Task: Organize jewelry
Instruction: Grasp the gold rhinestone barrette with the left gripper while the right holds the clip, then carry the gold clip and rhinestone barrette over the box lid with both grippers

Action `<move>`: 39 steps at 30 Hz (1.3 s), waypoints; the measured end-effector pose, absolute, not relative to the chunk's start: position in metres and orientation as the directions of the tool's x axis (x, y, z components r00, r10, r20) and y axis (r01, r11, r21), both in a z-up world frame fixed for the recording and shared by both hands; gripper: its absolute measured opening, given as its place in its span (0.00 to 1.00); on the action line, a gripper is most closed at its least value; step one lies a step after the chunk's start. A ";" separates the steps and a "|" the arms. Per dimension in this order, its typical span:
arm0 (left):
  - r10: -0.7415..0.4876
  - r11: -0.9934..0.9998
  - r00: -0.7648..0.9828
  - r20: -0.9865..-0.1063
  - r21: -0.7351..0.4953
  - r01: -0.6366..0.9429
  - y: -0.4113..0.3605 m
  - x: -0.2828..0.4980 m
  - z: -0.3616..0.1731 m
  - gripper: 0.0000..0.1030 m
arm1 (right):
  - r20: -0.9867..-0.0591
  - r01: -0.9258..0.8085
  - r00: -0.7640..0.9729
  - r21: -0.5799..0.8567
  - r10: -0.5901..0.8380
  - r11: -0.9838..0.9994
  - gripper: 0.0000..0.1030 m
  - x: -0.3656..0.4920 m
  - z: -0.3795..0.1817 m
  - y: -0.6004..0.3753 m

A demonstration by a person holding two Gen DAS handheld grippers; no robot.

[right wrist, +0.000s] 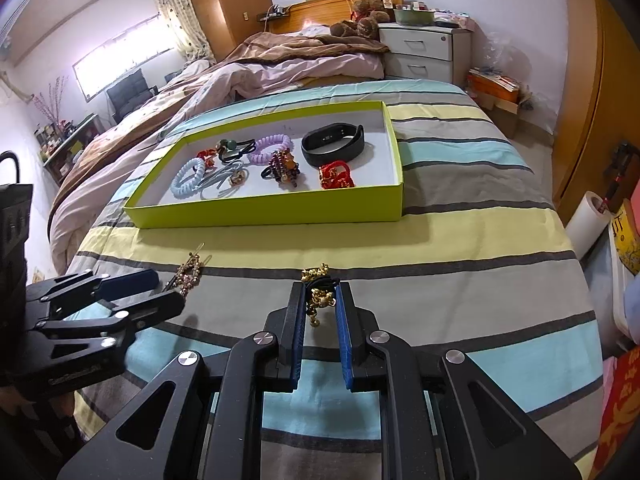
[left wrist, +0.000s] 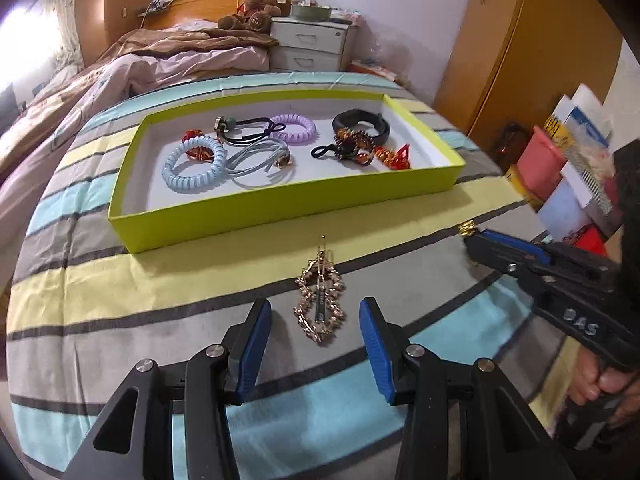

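A lime-green box (left wrist: 280, 212) (right wrist: 260, 212) on the striped bedspread holds several hair ties and bracelets, among them a blue spiral tie (left wrist: 194, 168), a purple spiral tie (left wrist: 292, 126) and a black band (right wrist: 332, 144). A gold hair clip (left wrist: 320, 306) (right wrist: 188, 270) lies flat on the bedspread, between the fingertips of my open left gripper (left wrist: 314, 316) (right wrist: 160, 288). My right gripper (right wrist: 320, 296) (left wrist: 476, 238) is shut on a black hair tie with gold bells (right wrist: 318, 294) (left wrist: 467, 229), held just above the bedspread in front of the box.
An unmade bed with brown and pink blankets (right wrist: 280, 68) lies behind the box. A white drawer unit (right wrist: 424, 54) stands at the back right. Books and boxes (left wrist: 568, 168) are stacked beside the bed on the right. A wooden wardrobe (left wrist: 520, 40) lines the right wall.
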State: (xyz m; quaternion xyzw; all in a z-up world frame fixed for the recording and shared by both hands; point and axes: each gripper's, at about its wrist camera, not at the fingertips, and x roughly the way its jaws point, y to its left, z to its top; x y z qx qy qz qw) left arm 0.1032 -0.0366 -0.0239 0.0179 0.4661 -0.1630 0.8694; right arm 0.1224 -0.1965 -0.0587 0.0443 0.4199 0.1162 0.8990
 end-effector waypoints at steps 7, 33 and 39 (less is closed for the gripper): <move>-0.197 0.956 0.531 -0.824 -0.041 0.291 -0.048 0.112 -0.026 0.44 | -0.744 -0.176 0.619 0.182 0.253 0.967 0.15 0.123 -0.059 -0.197; -0.222 0.958 0.541 -0.811 -0.080 0.274 -0.038 0.109 -0.022 0.23 | -0.738 -0.182 0.624 0.184 0.258 0.966 0.15 0.123 -0.061 -0.195; -0.234 0.959 0.552 -0.800 -0.097 0.266 -0.033 0.107 -0.017 0.23 | -0.732 -0.183 0.629 0.190 0.263 0.965 0.15 0.123 -0.059 -0.195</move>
